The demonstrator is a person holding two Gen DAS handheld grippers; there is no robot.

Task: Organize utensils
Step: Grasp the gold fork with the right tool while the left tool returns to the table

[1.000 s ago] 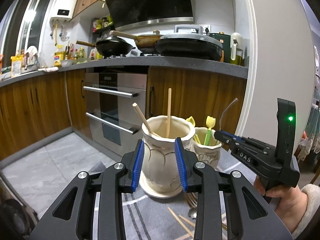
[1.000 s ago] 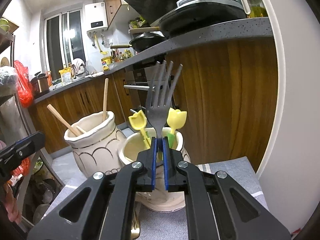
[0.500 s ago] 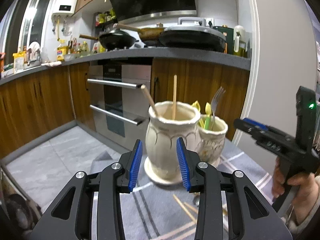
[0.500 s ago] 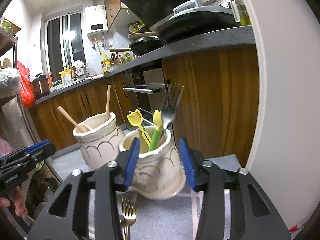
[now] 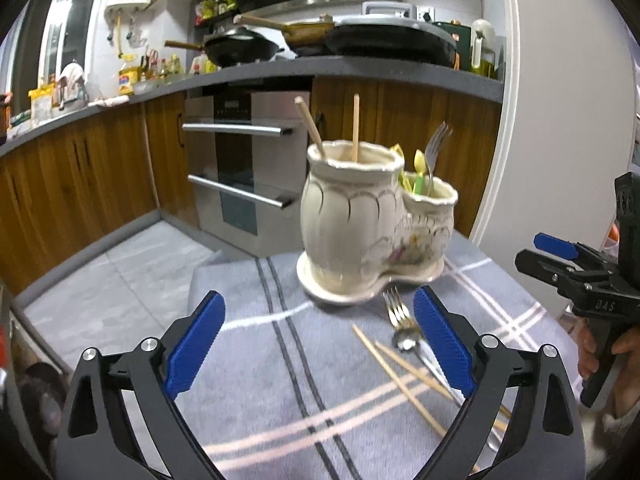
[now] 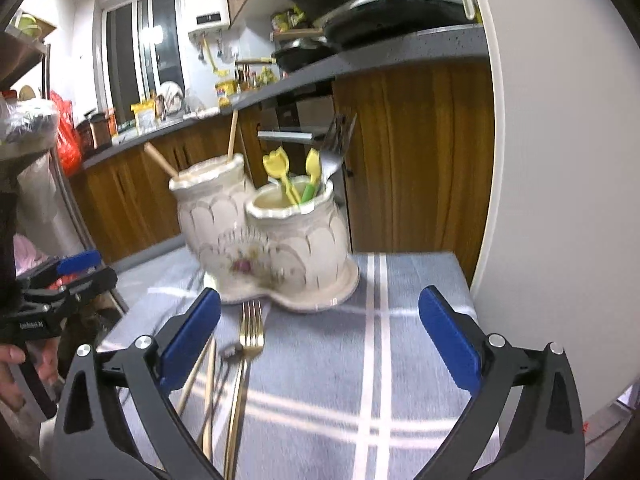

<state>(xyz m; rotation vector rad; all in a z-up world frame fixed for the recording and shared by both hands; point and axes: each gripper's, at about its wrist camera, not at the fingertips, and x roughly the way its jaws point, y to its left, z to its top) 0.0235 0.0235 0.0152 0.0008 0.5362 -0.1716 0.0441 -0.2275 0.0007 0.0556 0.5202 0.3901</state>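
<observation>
Kitchen scene, read left to right. At far left, wood-fronted cabinets (image 5: 72,176) under a grey counter (image 5: 280,76); further right, a built-in oven (image 5: 244,168) with two bar handles, pans on the hob above it. On the near side, a grey cloth with pale and dark stripes (image 5: 280,360) spread over a table.

Toward the cloth's back edge, a cream ceramic utensil holder (image 5: 360,232) of two joined pots on one saucer base. In the taller left pot, two wooden chopsticks (image 5: 355,128) upright and leaning. In the shorter right pot, two yellow tulip-topped picks (image 6: 280,172) and a dark fork (image 6: 338,144), tines up.

Loose on the cloth just in front of the holder: a gold fork (image 6: 246,356) with tines toward the base, a spoon (image 5: 408,344) beside it, and a pair of chopsticks (image 5: 400,376) lying crossed at an angle.

Left gripper (image 5: 316,344) low over the cloth, blue pads spread wide, nothing between them; loose cutlery near and partly behind its right finger (image 5: 442,346), holder well beyond the tips.

Right gripper (image 6: 320,340) likewise spread wide and holding nothing; gold fork just inside its left pad, loose chopsticks partly hidden behind that pad, holder straight ahead past the tips. White wall (image 6: 560,160) at far right.
</observation>
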